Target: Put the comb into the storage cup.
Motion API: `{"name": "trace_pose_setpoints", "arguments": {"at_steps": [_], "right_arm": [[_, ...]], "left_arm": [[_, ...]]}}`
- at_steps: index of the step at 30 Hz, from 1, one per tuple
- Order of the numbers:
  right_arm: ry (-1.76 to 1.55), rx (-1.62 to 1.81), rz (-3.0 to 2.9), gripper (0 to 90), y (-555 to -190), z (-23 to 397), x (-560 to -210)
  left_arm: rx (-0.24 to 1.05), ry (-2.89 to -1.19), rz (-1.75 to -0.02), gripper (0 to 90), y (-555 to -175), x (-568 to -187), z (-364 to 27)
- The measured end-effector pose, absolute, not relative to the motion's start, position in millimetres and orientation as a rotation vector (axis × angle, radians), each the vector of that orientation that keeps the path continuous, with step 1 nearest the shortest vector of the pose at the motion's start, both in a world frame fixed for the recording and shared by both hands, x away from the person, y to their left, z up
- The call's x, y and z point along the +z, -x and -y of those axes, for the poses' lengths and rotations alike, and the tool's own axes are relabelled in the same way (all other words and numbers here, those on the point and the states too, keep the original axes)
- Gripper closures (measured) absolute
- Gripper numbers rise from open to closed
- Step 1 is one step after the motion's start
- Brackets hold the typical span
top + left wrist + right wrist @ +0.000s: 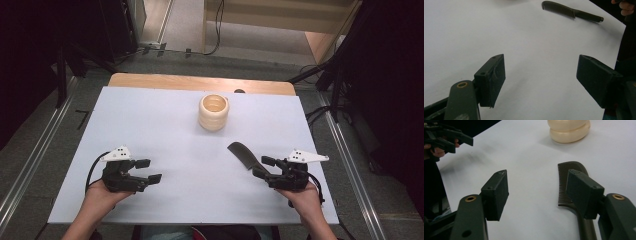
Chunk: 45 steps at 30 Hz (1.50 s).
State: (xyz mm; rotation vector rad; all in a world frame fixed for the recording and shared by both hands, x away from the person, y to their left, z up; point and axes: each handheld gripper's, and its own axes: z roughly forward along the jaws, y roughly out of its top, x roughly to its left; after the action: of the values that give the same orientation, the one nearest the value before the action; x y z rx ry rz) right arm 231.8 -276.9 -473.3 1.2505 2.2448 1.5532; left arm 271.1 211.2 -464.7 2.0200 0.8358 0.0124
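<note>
The dark plastic comb (243, 154) lies flat on the white table (165, 125), near-right of the cream ribbed cup (213, 112). The right gripper (263, 167), jaws apart, sits just beside it, gripping nothing. The left gripper (149, 170) waits, its jaws apart and empty. Judging by this, the comb has yet to reach the cup.

A dark olive comb (245, 155), a cream ribbed cup (213, 112), a white table sheet (150, 130).

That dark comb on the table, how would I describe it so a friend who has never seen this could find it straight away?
Start at the white tabletop and find the cream ribbed plastic cup near its far middle. Nearer the person and a little to the right lies the dark flat plastic comb, just ahead of the right hand-held gripper, whose jaws stand open. It is the only thin, toothed, dark thing lying flat there.
</note>
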Motion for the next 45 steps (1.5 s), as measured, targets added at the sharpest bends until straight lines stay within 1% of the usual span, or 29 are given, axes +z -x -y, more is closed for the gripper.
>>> {"name": "trace_pose_setpoints", "arguments": {"at_steps": [5, 10, 18, 38, 45], "right_arm": [[-1.245, 1.545, -2.240, 29.2, -227.2, 278.1, -473.4], [-1.255, 1.520, -2.266, 28.3, -229.2, 276.8, -474.8], [-1.254, 1.497, -2.271, 24.0, -232.3, 278.2, -475.8], [-1.316, 1.409, -2.242, 23.7, -242.3, 299.4, -482.5], [-1.339, 1.350, -2.266, 26.3, -244.2, 302.4, -489.0]], "left_arm": [[0.011, -2.019, -0.838, 24.2, -271.2, -464.7, -211.1], [0.011, -2.019, -0.839, 24.2, -271.2, -464.8, -211.4], [0.013, -2.021, -0.836, 24.2, -271.3, -465.0, -211.1], [0.017, -2.010, -0.836, 24.2, -271.5, -463.2, -213.5], [0.017, -2.001, -0.837, 24.2, -273.3, -462.1, -216.3]]}}
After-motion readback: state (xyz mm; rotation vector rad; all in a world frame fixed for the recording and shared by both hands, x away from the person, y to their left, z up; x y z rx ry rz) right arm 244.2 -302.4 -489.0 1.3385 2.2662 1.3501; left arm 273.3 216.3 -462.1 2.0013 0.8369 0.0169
